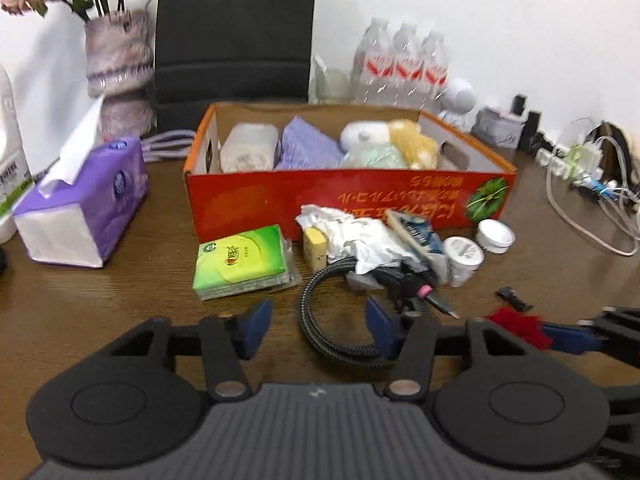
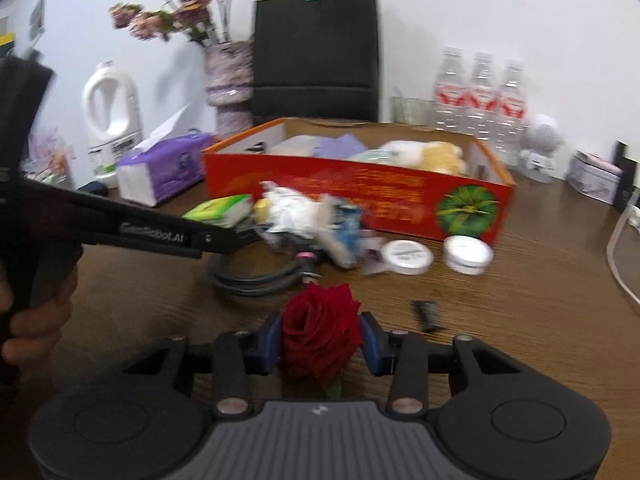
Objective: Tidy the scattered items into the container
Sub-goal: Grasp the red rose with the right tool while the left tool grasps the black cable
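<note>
Red cardboard box [image 1: 348,204] is the container and the landmark: open top, back-centre of the brown table [image 1: 120,288], already holding a clear plastic tub [image 1: 248,148], a purple cloth [image 1: 306,148] and a plush toy [image 1: 392,144]. Left of the box: purple tissue pack [image 1: 88,204], not obviously part of the clutter. Just in front of the box's left end: green tissue packet [image 1: 242,262]. In front of its middle: heap of crumpled white paper [image 1: 360,236] with a blue-patterned item [image 1: 418,236] in it, touching the box wall; nearer the camera than that, coiled black braided cable [image 1: 336,320]. In front of its right end: two small white tubs [image 1: 464,254] [image 1: 496,234]. Nearest the camera on the right, well clear of the box: red rose [image 2: 320,332], plus a small black clip [image 2: 428,314] just beside it. Left gripper [image 1: 316,324] sits low over the cable, pointing down at it, blue fingers half spread: one pad on bare table left of the coil, the other inside the loop, nothing pinched. Judgement: to take the cable it should straddle one run of the coil and squeeze fully, else the loop slips. Right gripper [image 2: 322,340] points down toward the table with the rose bloom between its pads; they look to be touching the petals both sides, so pinching the flower, lightly. Judgement: soft bloom, so keep the squeeze gentle, lift straight, carry over the near wall of the box and drop into the free gap at its right end. A hand [image 2: 32,320] holds the left tool's handle at the right wrist view's left edge.
</note>
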Available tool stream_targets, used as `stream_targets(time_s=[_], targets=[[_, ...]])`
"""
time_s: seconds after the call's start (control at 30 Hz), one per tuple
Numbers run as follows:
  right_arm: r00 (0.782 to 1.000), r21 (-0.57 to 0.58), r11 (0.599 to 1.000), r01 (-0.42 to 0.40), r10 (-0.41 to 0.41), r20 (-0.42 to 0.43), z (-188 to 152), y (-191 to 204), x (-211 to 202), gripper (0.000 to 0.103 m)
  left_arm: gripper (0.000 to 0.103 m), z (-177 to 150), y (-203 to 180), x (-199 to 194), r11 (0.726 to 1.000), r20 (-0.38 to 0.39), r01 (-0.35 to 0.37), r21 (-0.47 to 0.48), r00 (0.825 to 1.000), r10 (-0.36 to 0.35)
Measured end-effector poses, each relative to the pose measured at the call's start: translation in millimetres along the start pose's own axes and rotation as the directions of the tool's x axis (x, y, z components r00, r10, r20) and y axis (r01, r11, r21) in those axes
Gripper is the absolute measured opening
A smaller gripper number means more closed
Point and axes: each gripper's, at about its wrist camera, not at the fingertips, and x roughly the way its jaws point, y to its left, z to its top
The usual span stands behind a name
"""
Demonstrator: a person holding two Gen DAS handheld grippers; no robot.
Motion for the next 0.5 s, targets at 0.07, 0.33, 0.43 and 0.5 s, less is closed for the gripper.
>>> stream_targets(time_s=[0.07,0.33,0.43,0.5], targets=[[1.000,0.015,1.000,0.003,-0.003,0.005,-2,-8,-5,0.039,0.039,2,3,10,1.000,-0.035,-0.015,-0.019,0.999,0.015],[1.000,0.023,1.000,-0.021,0.021,0.011,-4,-11,-4,0.039,0.010,3,7,23,0.998,-0.060,-0.025,-0.060,0.998,0.021],[1.000,0.019,1.000,-0.024,0.024,0.016,-5,-11,-8,0.039,0.009,-1,8,16,0.996,-0.051,-0.024,-0.088,0.999,0.019],[0.999,0.021,0.999,-0.024,0.024,0.024,-6,-11,-12,0.038,0.008,-6,9,4,0.994,-0.021,-0.022,-0.110,1.000,0.020]])
